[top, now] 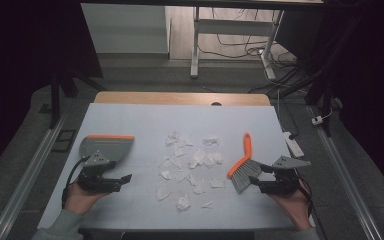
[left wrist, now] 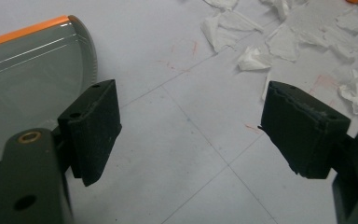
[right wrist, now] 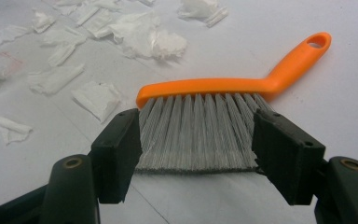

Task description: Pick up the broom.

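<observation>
Hand brush (top: pixel 243 165), orange-handled, lying flat on the bench (top: pixel 130 120) right of the torn paper scraps (top: pixel 187 167), dustpan (top: pixel 106 147) at far left. Left gripper (left wrist: pixel 189 135) view: fingers (left wrist: pixel 93 128) wide apart over bare bench, beside the dustpan. Right gripper (right wrist: pixel 198 154) view: fingers (right wrist: pixel 286 151) apart, flanking the grey bristles (right wrist: pixel 196 135), not clamped.

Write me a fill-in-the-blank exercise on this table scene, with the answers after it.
1. The brush has grey bristles and an ______ handle.
2. The paper scraps lie between the brush and the ______.
3. The right tongs stand open with the brush's ______ between their jaws.
4. The left tongs are open and hold ______.

Answers: orange; dustpan; bristles; nothing
</observation>
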A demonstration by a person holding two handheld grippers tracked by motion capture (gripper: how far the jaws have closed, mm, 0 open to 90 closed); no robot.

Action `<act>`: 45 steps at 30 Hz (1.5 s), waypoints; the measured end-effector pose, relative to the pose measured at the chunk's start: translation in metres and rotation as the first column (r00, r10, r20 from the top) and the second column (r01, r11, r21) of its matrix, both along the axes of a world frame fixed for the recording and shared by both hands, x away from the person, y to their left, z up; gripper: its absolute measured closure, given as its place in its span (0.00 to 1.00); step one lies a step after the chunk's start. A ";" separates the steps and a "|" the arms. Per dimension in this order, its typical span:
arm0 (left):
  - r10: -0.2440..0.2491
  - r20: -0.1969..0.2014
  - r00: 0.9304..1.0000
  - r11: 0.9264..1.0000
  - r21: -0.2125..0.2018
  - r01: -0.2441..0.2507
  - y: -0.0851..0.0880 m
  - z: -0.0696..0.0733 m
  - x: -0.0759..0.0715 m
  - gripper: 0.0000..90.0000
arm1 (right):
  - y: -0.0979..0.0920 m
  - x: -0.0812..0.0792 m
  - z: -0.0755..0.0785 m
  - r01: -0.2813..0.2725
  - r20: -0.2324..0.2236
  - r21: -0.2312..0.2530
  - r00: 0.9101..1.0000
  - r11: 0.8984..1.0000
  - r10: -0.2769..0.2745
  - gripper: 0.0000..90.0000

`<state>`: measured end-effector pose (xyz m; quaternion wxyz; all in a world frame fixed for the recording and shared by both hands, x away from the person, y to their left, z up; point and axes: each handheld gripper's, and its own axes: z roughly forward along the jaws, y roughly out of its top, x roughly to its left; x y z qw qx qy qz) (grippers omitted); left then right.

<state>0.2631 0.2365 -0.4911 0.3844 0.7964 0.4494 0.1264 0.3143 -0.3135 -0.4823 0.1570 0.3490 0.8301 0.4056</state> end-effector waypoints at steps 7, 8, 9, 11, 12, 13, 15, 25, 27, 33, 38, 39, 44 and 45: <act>0.001 0.010 1.000 1.000 -0.004 -0.001 0.001 0.000 -0.005 0.24 | 0.002 0.004 0.001 -0.007 -0.002 -0.013 1.000 1.000 0.007 0.36; 0.000 0.011 1.000 1.000 -0.006 0.000 0.001 0.000 -0.005 0.24 | 0.003 0.004 0.001 -0.008 0.000 -0.018 1.000 1.000 0.008 0.36; 0.001 0.014 1.000 1.000 -0.005 0.000 0.001 0.000 -0.006 0.24 | 0.003 0.004 0.001 -0.009 0.005 -0.023 1.000 1.000 0.009 0.36; -0.003 0.020 1.000 1.000 -0.007 0.003 0.000 0.001 -0.005 0.24 | 0.003 0.004 0.001 -0.007 0.005 -0.024 1.000 1.000 0.007 0.36; -0.003 0.019 1.000 1.000 -0.009 0.003 0.000 0.001 -0.005 0.24 | 0.002 0.003 0.003 -0.002 0.004 -0.023 1.000 1.000 0.002 0.36; -0.004 0.020 1.000 1.000 -0.010 0.004 0.000 0.001 -0.005 0.24 | 0.002 0.003 0.003 0.000 0.003 -0.022 1.000 1.000 0.000 0.36; -0.004 0.021 1.000 1.000 -0.014 0.004 -0.001 0.001 -0.005 0.24 | 0.003 0.002 0.004 0.002 -0.001 -0.037 1.000 0.999 -0.002 0.35; -0.018 0.027 0.999 1.000 -0.001 0.018 -0.003 0.000 0.001 0.24 | 0.005 0.000 0.003 0.012 -0.005 -0.083 1.000 0.996 -0.012 0.35; -0.020 0.028 0.999 1.000 -0.004 0.020 -0.003 -0.001 0.002 0.24 | 0.005 0.000 0.003 0.019 -0.006 -0.083 1.000 0.996 -0.019 0.35; -0.003 0.035 0.999 1.000 -0.003 0.003 -0.001 0.000 0.000 0.24 | 0.010 0.008 0.009 0.033 -0.007 -0.077 0.999 0.996 -0.034 0.35; -0.007 0.033 0.999 1.000 -0.001 0.007 -0.001 0.001 0.000 0.24 | 0.018 0.016 0.020 0.025 0.000 -0.085 1.000 0.996 -0.025 0.35; -0.005 0.033 0.999 1.000 -0.007 0.006 -0.001 0.001 0.000 0.24 | 0.020 0.018 0.024 0.026 -0.004 -0.088 1.000 0.996 -0.027 0.35; -0.016 0.043 0.999 1.000 0.014 0.015 -0.001 0.000 -0.003 0.24 | 0.032 0.034 0.048 0.047 -0.041 -0.117 0.998 0.992 -0.052 0.36; -0.017 0.046 0.999 1.000 0.012 0.016 -0.001 0.001 -0.003 0.24 | 0.034 0.039 0.051 0.061 -0.055 -0.122 0.996 0.991 -0.068 0.37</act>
